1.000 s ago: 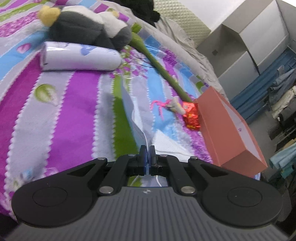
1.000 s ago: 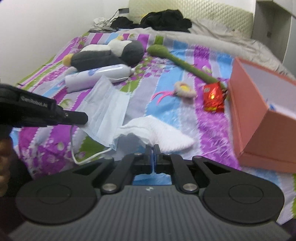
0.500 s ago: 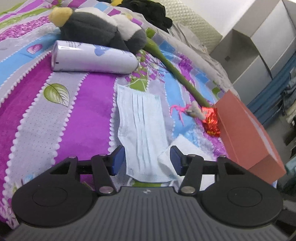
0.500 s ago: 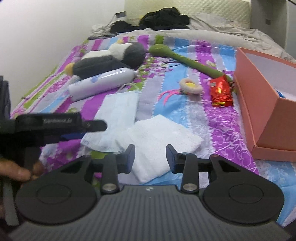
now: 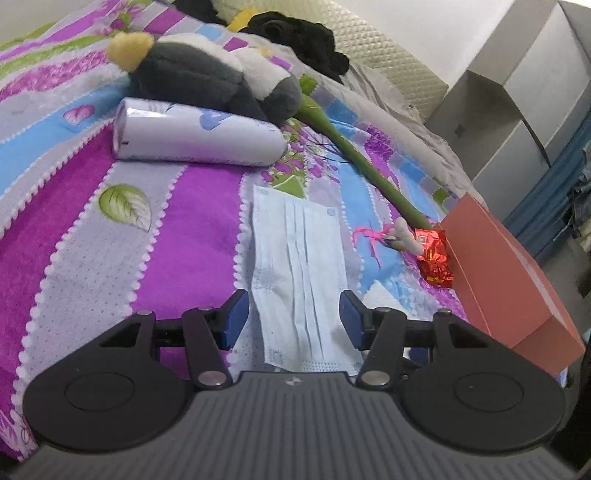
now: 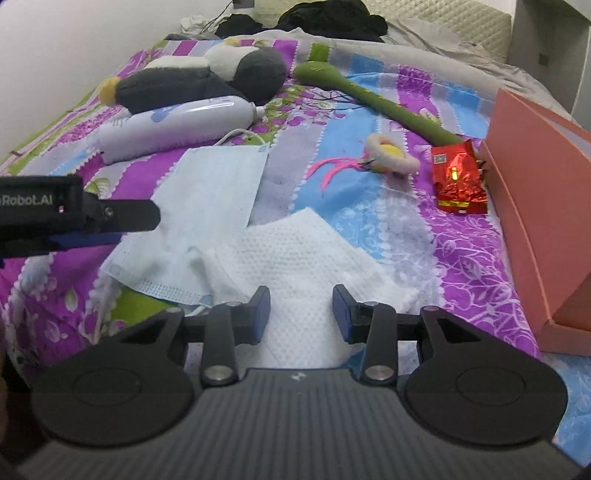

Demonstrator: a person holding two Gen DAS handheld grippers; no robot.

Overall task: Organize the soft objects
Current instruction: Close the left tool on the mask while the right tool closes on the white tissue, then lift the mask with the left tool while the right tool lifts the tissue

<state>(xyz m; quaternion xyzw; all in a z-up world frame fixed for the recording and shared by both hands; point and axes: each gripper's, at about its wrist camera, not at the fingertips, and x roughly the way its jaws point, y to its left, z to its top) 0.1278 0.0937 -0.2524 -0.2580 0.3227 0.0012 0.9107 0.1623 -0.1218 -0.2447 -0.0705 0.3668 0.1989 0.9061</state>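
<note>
A pale blue face mask [image 5: 299, 273] lies flat on the striped bedspread, its near end between the spread jaws of my left gripper [image 5: 293, 317], which is open and not pressing it. In the right wrist view the mask [image 6: 207, 206] overlaps a white tissue [image 6: 306, 258]. My right gripper [image 6: 300, 314] is open, low over the tissue's near edge. The left gripper's body [image 6: 74, 218] shows at that view's left edge. Further back lie a grey and white plush [image 6: 207, 81], a white tube [image 6: 173, 129] and a green stem toy [image 6: 380, 103].
An open salmon box [image 6: 535, 206] stands at the right, with a red foil packet [image 6: 458, 181] and a small flower toy [image 6: 388, 157] with pink strands beside it. Dark clothes [image 6: 332, 18] are heaped at the headboard. A grey cabinet [image 5: 517, 92] stands past the bed.
Both grippers were shut, the left one on the mask; both have opened. The mask now lies flat on the bed. The right gripper has come lower and closer to the tissue.
</note>
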